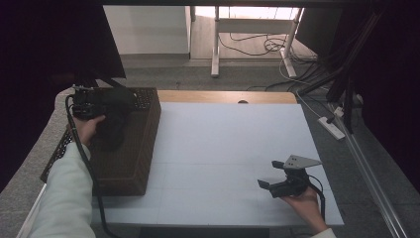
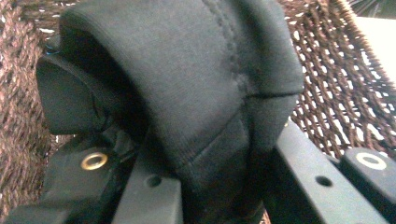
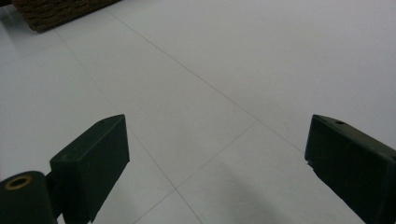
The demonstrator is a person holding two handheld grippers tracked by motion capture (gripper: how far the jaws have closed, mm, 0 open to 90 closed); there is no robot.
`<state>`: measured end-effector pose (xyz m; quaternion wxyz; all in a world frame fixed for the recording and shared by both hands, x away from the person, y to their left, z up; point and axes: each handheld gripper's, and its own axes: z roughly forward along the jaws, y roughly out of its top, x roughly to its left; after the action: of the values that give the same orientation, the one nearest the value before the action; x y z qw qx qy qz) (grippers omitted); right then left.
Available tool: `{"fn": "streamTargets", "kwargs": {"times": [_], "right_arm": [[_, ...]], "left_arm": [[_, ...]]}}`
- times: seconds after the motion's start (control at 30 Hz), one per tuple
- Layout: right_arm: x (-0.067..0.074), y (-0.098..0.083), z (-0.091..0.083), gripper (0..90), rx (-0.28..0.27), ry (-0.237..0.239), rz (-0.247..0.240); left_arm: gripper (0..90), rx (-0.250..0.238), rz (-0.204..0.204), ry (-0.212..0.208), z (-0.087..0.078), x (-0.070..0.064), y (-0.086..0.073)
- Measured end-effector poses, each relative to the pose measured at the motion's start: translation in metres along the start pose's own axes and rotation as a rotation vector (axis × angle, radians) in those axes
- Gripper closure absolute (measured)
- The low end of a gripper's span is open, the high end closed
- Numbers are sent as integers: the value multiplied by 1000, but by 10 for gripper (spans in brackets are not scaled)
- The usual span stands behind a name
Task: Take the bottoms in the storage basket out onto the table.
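While the left gripper [image 1: 106, 106] stays out of sight of nothing but its own load, its jaws are clenched on a fold of thick black knitted cloth [image 2: 196, 93], which hangs over the brown woven wicker basket [image 1: 143, 148] at the far left of the white table [image 1: 228, 148]. The cloth could snag on the coarse weave or slip, since only a fold is pinched. The right gripper [image 1: 277, 174] rests near right, jaws wide apart and empty, well apart from the basket; nothing lies between.
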<state>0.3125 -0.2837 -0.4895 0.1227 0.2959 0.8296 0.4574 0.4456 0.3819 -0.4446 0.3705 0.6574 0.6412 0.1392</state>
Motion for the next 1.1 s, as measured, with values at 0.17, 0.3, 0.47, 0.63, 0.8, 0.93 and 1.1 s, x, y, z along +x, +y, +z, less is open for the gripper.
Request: {"fn": "streamTargets", "kwargs": {"times": [0.17, 0.3, 0.47, 0.63, 0.8, 0.93, 1.1], "right_arm": [[1, 0, 0, 64, 4, -1, -1], [0, 0, 0, 64, 3, -3, -1], [1, 0, 0, 64, 5, -2, -2], [1, 0, 1, 64, 7, -3, -2], [1, 0, 0, 64, 6, -4, -3], [1, 0, 0, 64, 6, -5, -2], [1, 0, 0, 64, 5, -7, -2]], "left_arm": [[781, -20, 12, -19, -7, -3, 0], [781, -34, 23, -31, -12, -7, 1], [781, -57, 47, -42, -19, -14, 3], [781, -78, 61, -56, -28, -18, 5], [781, -107, 73, -72, -37, -22, 3], [781, -123, 72, -84, -43, -23, 3], [781, -142, 73, -91, -50, -24, 3]]}}
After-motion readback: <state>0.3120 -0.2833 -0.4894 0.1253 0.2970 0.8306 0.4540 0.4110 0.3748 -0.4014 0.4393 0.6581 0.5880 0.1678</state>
